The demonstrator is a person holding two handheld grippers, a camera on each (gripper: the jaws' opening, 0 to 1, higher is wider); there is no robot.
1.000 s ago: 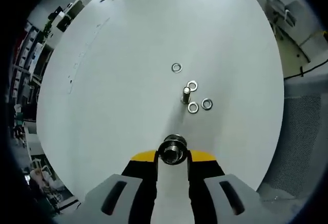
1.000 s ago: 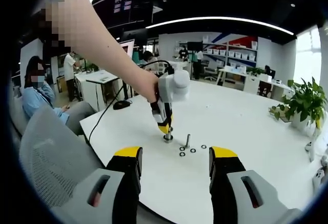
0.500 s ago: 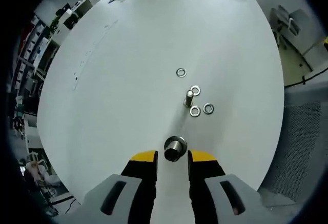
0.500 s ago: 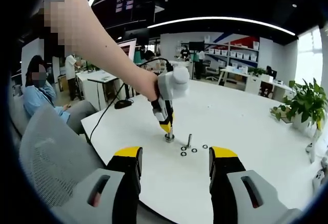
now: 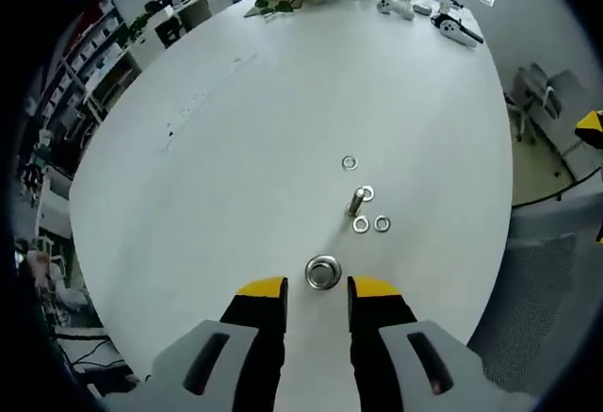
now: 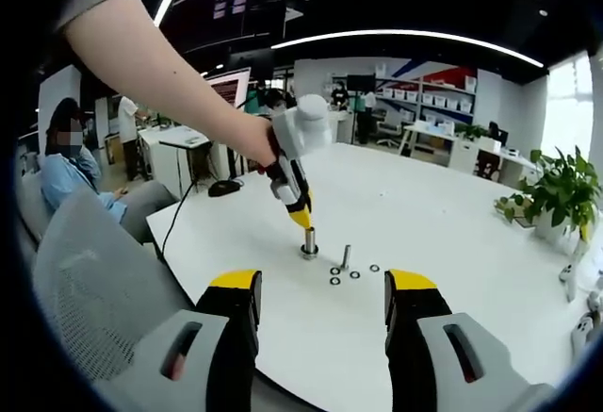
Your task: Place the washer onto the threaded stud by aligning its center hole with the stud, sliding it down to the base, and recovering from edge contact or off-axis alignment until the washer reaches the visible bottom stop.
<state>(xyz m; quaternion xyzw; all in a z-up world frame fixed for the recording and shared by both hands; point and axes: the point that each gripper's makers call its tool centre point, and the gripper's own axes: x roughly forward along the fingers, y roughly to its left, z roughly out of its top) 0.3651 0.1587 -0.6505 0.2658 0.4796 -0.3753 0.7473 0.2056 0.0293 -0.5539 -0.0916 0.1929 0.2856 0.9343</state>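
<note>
Left gripper (image 5: 316,291): jaws apart, gripping nothing, poised over the metal cylinder (image 5: 322,271).
Right gripper (image 6: 322,291): jaws wide, empty.
Stud (image 5: 357,201): upright on the white table (image 5: 236,148).
Washers (image 5: 361,224): four (flat) around the stud, at 12, 2, 5, 6 o'clock.

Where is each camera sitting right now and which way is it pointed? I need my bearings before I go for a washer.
Left gripper view: rides the left gripper, looking steeply down on the white table, over the metal cylinder, threaded stud and washers; its own yellow-tipped jaws show.
Right gripper view: rides the right gripper, held back off the table edge, looking level across the room; its jaws and the person's arm show.
Shared: table, cylinder, stud, washers; the left gripper appears in the right gripper view.
</note>
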